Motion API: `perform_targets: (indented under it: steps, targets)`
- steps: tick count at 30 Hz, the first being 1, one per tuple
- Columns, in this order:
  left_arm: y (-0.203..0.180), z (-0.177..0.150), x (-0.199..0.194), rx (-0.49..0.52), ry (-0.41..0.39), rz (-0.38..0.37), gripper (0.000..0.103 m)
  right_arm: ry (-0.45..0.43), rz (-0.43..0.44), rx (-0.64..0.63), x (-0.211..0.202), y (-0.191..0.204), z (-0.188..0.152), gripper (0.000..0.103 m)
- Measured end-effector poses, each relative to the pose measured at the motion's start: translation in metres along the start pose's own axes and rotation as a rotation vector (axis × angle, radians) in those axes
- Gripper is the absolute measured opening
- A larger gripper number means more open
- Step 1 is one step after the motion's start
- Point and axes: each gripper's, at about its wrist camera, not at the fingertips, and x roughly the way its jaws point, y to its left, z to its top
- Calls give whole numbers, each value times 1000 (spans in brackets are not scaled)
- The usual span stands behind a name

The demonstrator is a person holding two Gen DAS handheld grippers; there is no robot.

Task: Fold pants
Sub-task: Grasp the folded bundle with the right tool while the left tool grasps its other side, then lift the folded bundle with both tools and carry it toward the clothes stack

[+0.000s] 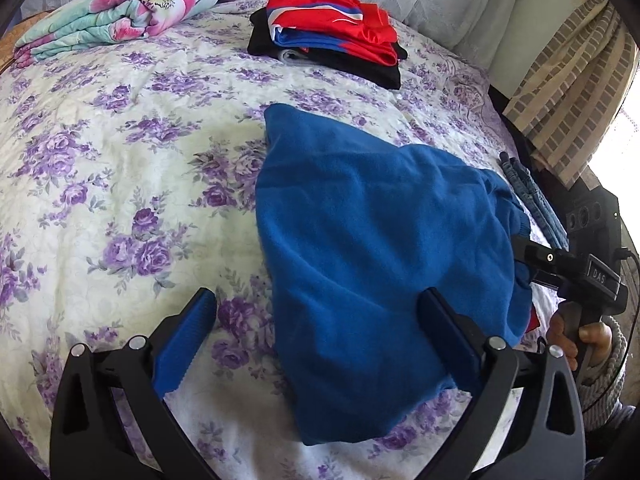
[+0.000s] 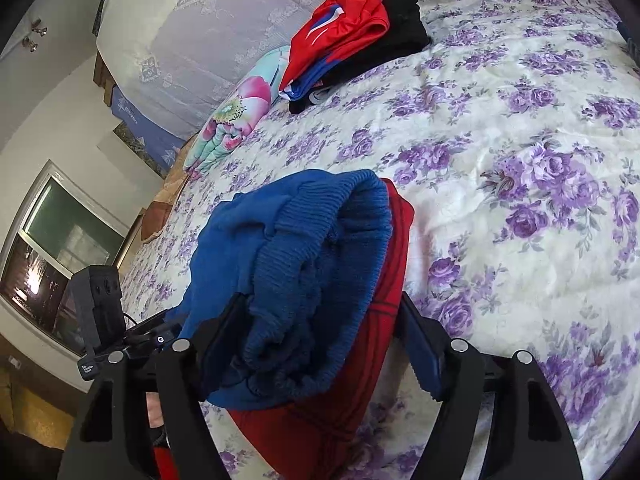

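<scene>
We see the blue pants [image 1: 360, 248] lying folded on the bed [image 1: 120, 184], near its front edge, over the purple-flowered cover. There are no real containers here; the bed carries everything. Toward its far side sits a stack of folded clothes [image 1: 324, 36], black at the bottom with a red and blue garment on top. A rolled floral quilt [image 1: 116, 12] lies at the far left corner, and some denim [image 1: 532, 196] shows at the bed's right edge.

The left tool [image 1: 320, 320] points down at the near end of the pants. Its jaws stand wide apart: the right finger [image 1: 448, 332] lies against the blue fabric, while the left finger is over bare cover, so nothing is clamped.

In the right wrist view, the right tool [image 2: 316, 344] has the ribbed waistband end of the pants bunched between its jaws, along with a red garment [image 2: 328, 412] underneath. Its fingers are fairly wide apart; the left one meets the blue cloth, but we cannot tell whether the pads are pressing on the bundle. A hand [image 1: 580, 340] holds this tool's handle at the right edge of the left wrist view, with a knitted sleeve behind it.
</scene>
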Motion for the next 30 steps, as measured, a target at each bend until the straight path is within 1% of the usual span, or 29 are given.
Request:
perform_targets:
  steps: [2, 5, 7, 9, 11, 16, 19, 21, 25, 28, 30]
  targets:
    - [-1, -1, -1, 4, 8, 9, 99, -1, -5, -5, 0, 0, 0, 75]
    - [-4, -4, -3, -1, 1, 22, 97, -6, -38, -33, 0, 7, -2, 74]
    - [-7, -4, -5, 3, -9, 31, 93, -8, -64, -57, 2, 12, -2, 73]
    - [-11, -3, -6, 13, -9, 19, 80, -11, -85, -78, 3, 16, -1, 71]
    - [-16, -1, -7, 29, -6, 12, 72, -15, -107, -105, 4, 21, -2, 70]
    - [-23, 2, -7, 48, -7, 36, 67, -35, -146, -169, 3, 32, -5, 62]
    - [-29, 1, -9, 74, -18, 52, 61, -54, -170, -216, 1, 39, -7, 54]
    - [-33, 1, -10, 96, -30, 71, 57, -71, -202, -265, 0, 48, -11, 52]
    - [-43, -2, -14, 148, -56, 124, 53, -99, -261, -347, -1, 61, -17, 50]
    - [-45, -2, -16, 157, -68, 141, 49, -110, -287, -379, -1, 67, -18, 48]
    - [-45, 0, -19, 154, -74, 146, 43, -120, -306, -403, -2, 71, -21, 47]
